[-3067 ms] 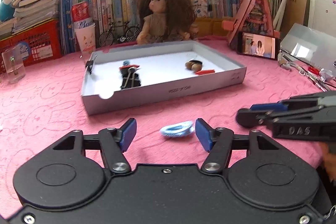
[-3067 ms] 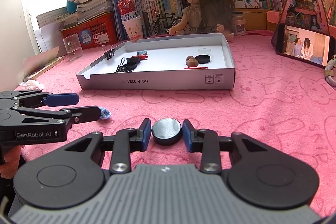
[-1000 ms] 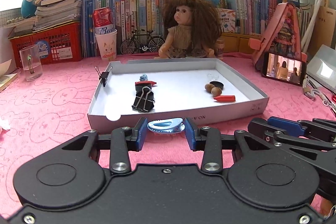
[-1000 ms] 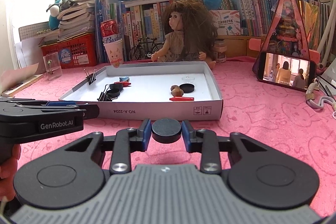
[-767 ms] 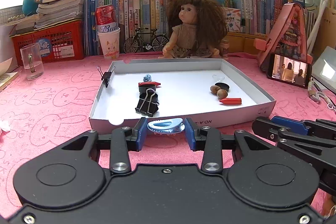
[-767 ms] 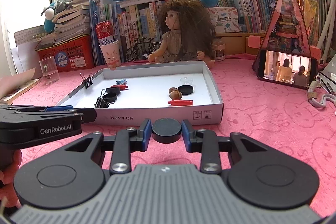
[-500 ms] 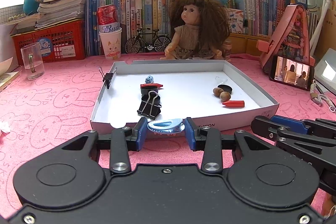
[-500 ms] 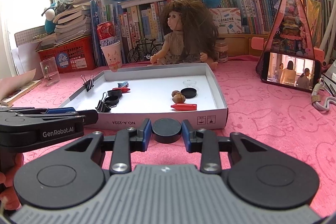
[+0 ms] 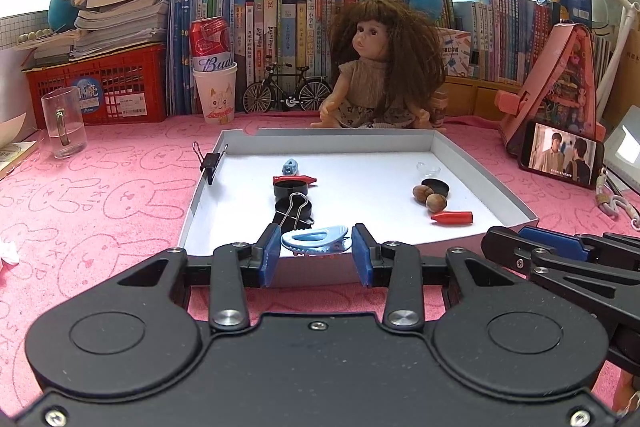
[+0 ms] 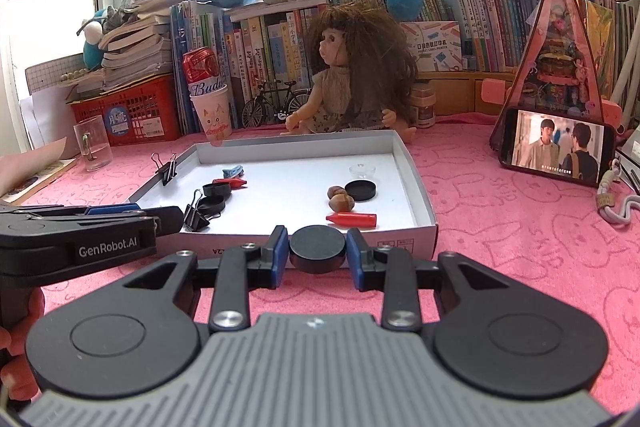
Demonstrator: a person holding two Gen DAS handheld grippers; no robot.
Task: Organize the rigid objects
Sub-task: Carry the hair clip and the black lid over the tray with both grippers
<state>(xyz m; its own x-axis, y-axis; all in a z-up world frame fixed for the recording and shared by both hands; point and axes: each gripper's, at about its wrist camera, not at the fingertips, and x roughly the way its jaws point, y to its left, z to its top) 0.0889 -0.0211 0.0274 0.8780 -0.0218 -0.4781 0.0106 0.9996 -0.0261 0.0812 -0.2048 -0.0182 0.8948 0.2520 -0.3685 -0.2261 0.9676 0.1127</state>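
Note:
My left gripper (image 9: 315, 254) is shut on a light blue hair clip (image 9: 314, 239) and holds it at the near wall of the white box (image 9: 484, 171). My right gripper (image 10: 317, 257) is shut on a black round cap (image 10: 317, 247), at the near wall of the same box (image 10: 418, 179). Inside the box lie black binder clips (image 9: 294, 211), black caps (image 9: 437, 186), two nuts (image 9: 430, 198), red crayons (image 9: 452, 217) and a small blue piece (image 9: 289, 167). The right gripper shows at the right of the left wrist view (image 9: 560, 259); the left gripper shows at the left of the right wrist view (image 10: 80, 227).
A doll (image 9: 380, 67) sits behind the box. A phone (image 9: 560, 157) on a pink stand plays at the right. A glass mug (image 9: 64, 127), a paper cup with a can (image 9: 212, 83), a red basket (image 9: 100, 87) and books line the back of the pink cloth.
Both grippers have moved forward toward the box with their objects. The hair clip and the black cap have been lifted off the pink cloth and now stand at the box's near wall.

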